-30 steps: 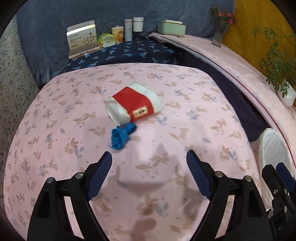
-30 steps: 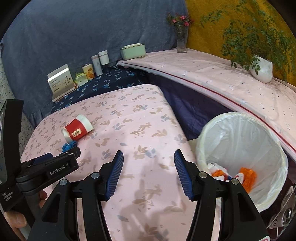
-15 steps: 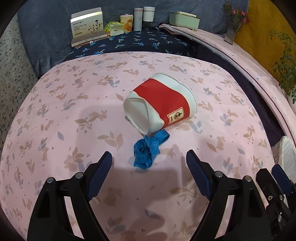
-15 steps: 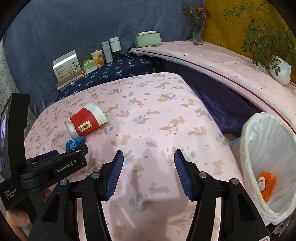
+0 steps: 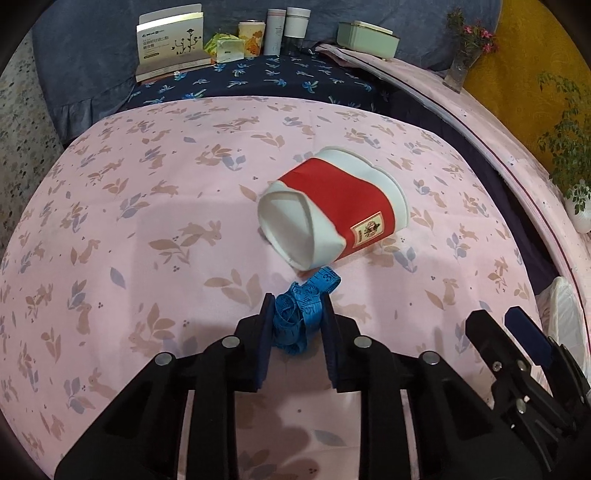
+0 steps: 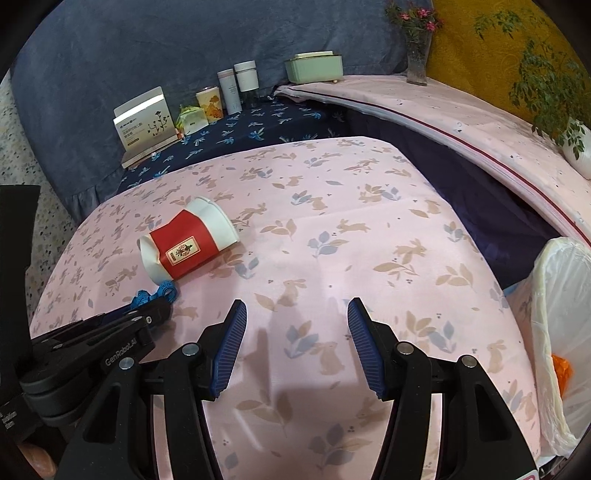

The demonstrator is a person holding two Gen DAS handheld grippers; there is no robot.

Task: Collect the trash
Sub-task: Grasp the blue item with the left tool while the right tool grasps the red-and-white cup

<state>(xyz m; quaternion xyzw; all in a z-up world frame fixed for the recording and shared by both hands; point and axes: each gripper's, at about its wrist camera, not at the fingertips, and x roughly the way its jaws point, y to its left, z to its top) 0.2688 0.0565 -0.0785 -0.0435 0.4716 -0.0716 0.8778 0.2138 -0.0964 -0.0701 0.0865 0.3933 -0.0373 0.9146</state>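
A crumpled blue measuring tape [image 5: 301, 314] lies on the pink rabbit-print table [image 5: 147, 221]. My left gripper [image 5: 297, 308] is shut on it, still at table level. A crushed red and white paper cup [image 5: 332, 210] lies on its side just beyond the tape. In the right wrist view the cup [image 6: 188, 245] is at the left, with the tape [image 6: 155, 293] and the left gripper [image 6: 147, 314] beside it. My right gripper [image 6: 295, 325] is open and empty above the table's middle. A white-lined bin [image 6: 565, 314] stands at the right edge.
A dark blue floral shelf [image 5: 258, 77] behind the table holds a card box [image 5: 170, 40], small packets, two bottles [image 5: 284, 26] and a green box [image 5: 367, 35]. A pink ledge [image 6: 461, 110] at the right carries a flower vase [image 6: 417, 55] and a potted plant [image 6: 546, 81].
My left gripper has moved forward to the blue tape and shut on it. My right gripper has swung left, so the bin has slid toward the right edge of its view.
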